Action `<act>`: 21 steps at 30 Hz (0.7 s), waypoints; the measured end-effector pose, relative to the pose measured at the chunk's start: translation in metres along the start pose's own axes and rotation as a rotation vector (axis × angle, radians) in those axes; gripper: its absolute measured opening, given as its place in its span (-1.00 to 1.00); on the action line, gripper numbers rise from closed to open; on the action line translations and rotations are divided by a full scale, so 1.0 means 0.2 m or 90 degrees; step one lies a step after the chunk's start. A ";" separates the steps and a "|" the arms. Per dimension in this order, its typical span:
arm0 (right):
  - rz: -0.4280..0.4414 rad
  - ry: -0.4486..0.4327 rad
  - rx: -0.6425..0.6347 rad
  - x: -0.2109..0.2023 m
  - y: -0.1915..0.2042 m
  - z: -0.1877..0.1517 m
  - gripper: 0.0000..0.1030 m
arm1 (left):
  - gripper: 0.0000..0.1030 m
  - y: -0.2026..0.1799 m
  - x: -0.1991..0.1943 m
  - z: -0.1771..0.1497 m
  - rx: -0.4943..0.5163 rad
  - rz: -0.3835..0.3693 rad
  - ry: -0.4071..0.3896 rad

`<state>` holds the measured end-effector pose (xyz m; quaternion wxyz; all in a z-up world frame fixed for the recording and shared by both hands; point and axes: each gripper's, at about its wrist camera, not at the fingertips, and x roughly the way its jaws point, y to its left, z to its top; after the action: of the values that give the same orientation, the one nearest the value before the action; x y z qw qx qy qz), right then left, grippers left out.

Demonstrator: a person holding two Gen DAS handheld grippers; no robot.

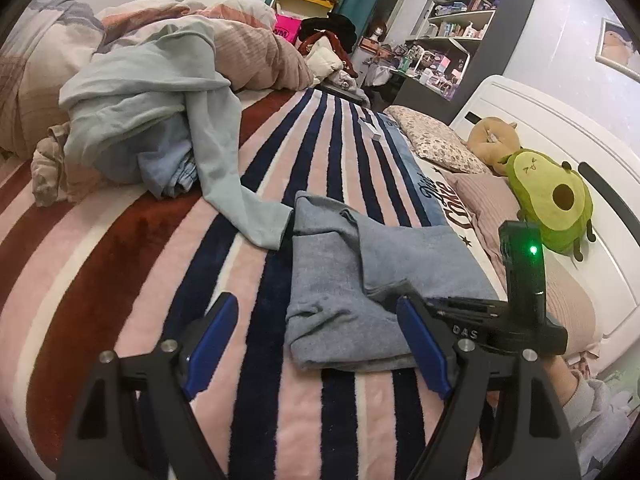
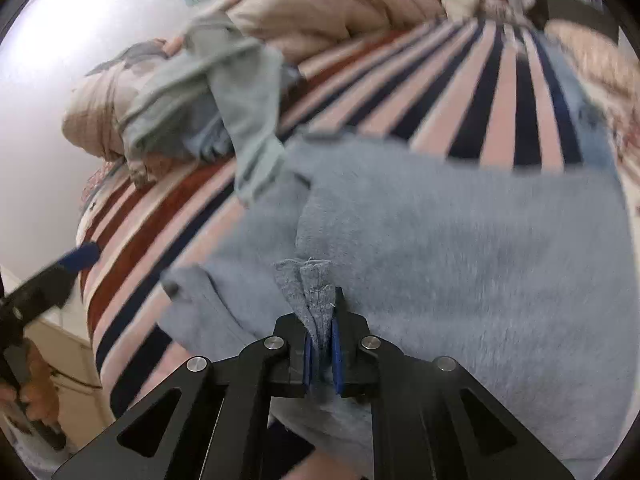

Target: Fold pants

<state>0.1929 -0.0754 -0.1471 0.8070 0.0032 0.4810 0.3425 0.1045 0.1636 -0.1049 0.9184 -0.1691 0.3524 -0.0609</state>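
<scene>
1. Leftmost, on a striped blanket [image 1: 132,240] covering a bed: a loose heap of pale green and blue clothing [image 1: 152,128], one sleeve trailing down to touch the far corner of the pants.
2. Low in the left wrist view: left gripper [image 1: 316,344], jaws spread wide, blue pads [image 1: 212,344] clear of any cloth, hovering just short of the near edge of the pants.
3. Centre: grey-blue pants [image 1: 360,280], partly folded, lying flat on the blanket's navy and pink stripes, one layer doubled over the top.
4. Right of that: right gripper [image 2: 322,344], clamped tight on a bunched hem of the pants, frayed fabric sticking up between the blue pads, as seen in the blurred right wrist view; its black body and a green light visible at the pants' right side in the left wrist view.
5. Far right: avocado plush toy [image 1: 548,200] against a white headboard [image 1: 560,136], pillows beside it, well apart from the pants.
</scene>
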 end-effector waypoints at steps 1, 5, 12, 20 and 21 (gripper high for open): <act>0.008 0.002 0.002 -0.02 -0.01 -0.01 -0.72 | 0.53 -0.01 0.01 0.00 0.003 -0.004 0.004; 0.027 -0.036 -0.025 -0.24 -0.04 -0.04 -0.03 | 0.53 -0.06 0.07 0.01 0.011 -0.022 0.016; -0.096 -0.111 0.015 -0.62 -0.36 -0.14 -0.03 | 0.53 -0.20 0.34 0.02 0.003 -0.077 0.078; -0.101 -0.100 0.075 -0.65 -0.59 -0.27 -0.03 | -0.32 -0.33 0.61 -0.03 0.011 -0.075 0.165; -0.095 -0.099 0.081 -0.64 -0.60 -0.28 -0.03 | -0.41 -0.34 0.62 -0.04 0.019 -0.063 0.166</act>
<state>0.1766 -0.2561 -0.1189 0.8633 0.0453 0.4366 0.2490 0.1909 0.0696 -0.1641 0.8629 -0.1634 0.4593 -0.1332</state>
